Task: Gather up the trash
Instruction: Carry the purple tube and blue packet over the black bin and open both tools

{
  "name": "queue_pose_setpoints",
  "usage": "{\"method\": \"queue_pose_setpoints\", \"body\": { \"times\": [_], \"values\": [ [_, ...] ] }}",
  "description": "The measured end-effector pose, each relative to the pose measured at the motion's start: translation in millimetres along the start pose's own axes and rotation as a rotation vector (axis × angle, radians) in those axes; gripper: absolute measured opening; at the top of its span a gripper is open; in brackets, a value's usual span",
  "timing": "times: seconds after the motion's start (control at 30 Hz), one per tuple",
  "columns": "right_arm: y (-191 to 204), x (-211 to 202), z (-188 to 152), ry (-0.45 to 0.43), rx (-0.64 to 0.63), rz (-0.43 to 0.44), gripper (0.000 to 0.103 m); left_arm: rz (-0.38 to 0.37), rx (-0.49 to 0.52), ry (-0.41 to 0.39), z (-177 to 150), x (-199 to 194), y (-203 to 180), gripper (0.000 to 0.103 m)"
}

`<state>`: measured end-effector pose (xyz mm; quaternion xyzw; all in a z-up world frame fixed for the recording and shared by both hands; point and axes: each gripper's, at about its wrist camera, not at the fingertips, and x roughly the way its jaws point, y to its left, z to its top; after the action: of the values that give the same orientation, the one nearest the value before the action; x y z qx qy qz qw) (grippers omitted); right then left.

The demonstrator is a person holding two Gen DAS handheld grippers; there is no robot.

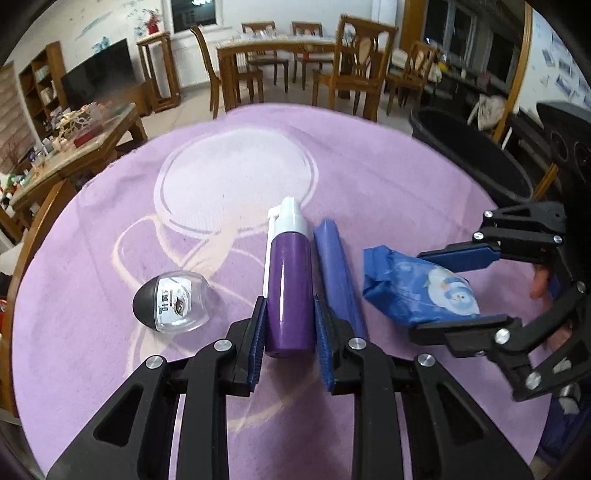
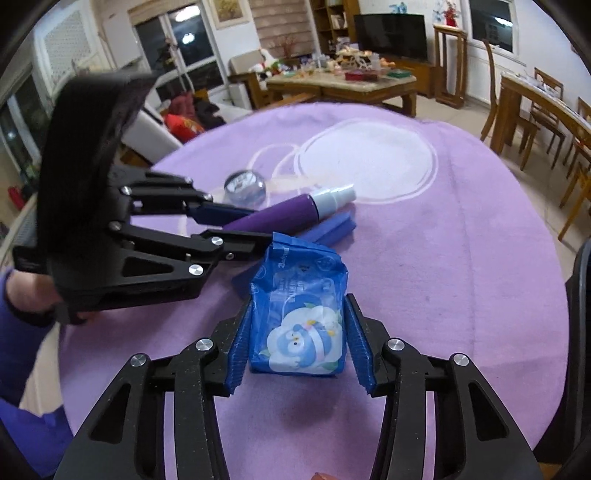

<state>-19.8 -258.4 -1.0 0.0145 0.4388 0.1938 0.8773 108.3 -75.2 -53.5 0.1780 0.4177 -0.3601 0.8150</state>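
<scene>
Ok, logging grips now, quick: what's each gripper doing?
Left gripper: closed on the purple spray bottle.
Right gripper: open around the blue tissue pack; pads not pressing.

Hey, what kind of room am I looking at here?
Most likely a home's living and dining room: a wooden dining table with chairs, a television on a stand, and a cluttered coffee table.
</scene>
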Motion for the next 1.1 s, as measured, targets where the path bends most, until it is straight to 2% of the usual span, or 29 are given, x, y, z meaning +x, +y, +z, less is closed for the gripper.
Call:
{"method": "queue_pose_setpoints", "body": {
  "times": [0.13, 0.3, 0.43, 0.7, 1.1],
  "values": [
    [-12, -25, 6, -0.084, 0.049, 0.024, 0.047, 0.028, -0.006, -0.087, 2, -25, -10, 0.025],
    [-41, -69, 12, -0.231, 0.155, 0.086, 0.047, 0.026, 0.0, -0.196, 16, -58, -27, 0.025],
    [-64, -104, 8, -0.324, 0.207, 0.079, 0.047, 0.038, 0.014, -0.253, 31, -69, -43, 0.025],
    [-102, -153, -13, -0.393, 0.256, 0.041, 0.047, -0.024, -0.001, -0.29, 62, -61, -69, 0.025],
    [-179, -209, -64, -0.486, 0.381, -0.043, 0.047, -0.113, 0.108, -0.335, 117, -35, -155, 0.025]
  ]
}}
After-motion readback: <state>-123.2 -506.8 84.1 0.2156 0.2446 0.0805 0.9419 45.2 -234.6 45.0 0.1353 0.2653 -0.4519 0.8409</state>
